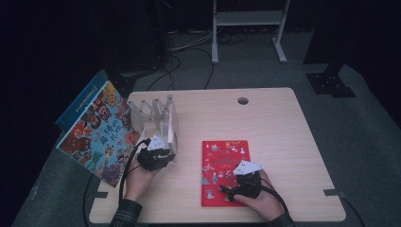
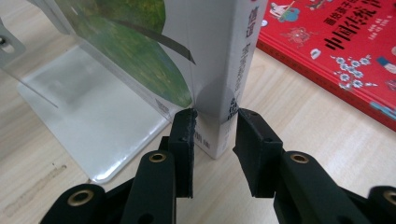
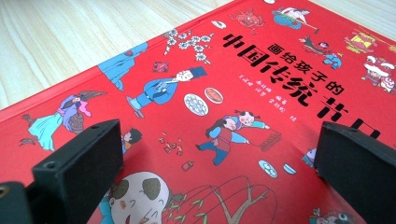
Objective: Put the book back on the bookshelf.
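A white book (image 2: 229, 60) with a green leaf picture on its cover stands upright at the end of a clear book rack (image 2: 93, 116). My left gripper (image 2: 215, 128) is shut on the bottom of its spine, one pad on each side. In the high view that gripper (image 1: 158, 150) sits at the near end of the rack (image 1: 151, 111). A red picture book (image 1: 224, 170) lies flat on the table. My right gripper (image 3: 219, 154) hovers low over the red cover (image 3: 210, 93), jaws open wide, nothing between them; in the high view it (image 1: 243, 177) is over the book's near right corner.
A large colourful picture book (image 1: 101, 130) leans off the table's left edge beside the rack. The wooden table (image 1: 265, 123) has a cable hole (image 1: 243, 100) at the back. A white metal stand (image 1: 248, 28) and cables are on the floor behind.
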### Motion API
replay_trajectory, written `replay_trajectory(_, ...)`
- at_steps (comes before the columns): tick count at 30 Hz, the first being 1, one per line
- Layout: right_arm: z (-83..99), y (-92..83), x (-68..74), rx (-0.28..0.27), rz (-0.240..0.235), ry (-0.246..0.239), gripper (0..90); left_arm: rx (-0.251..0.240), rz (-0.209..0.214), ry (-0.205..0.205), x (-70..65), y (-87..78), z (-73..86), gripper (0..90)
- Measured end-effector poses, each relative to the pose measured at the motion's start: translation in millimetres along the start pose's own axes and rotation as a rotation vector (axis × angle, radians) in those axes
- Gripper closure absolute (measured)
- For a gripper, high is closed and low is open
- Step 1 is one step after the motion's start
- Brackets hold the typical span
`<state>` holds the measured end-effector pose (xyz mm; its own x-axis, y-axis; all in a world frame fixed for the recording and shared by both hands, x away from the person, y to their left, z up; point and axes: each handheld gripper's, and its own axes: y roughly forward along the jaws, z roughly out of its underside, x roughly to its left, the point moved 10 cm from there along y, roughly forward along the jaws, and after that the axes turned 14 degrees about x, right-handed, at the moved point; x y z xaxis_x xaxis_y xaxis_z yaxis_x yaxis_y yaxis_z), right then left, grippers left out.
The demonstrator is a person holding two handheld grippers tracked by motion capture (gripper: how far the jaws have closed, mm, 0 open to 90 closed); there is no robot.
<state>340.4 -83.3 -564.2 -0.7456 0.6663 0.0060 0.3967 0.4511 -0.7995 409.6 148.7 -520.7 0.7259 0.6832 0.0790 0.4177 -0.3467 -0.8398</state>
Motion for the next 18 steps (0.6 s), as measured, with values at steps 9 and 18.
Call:
replay_trajectory(9, 0.0, 0.0, 0.1, 0.000, 0.000, 0.000, 0.6, -0.014, 0.008, -0.011, 1.5, -0.5, 2.3, 65.9)
replay_trajectory(18, -0.1, -0.2, 0.1, -0.002, 0.000, 0.000, 0.8, -0.032, 0.019, -0.007, -3.6, -7.7, 6.5, 53.1)
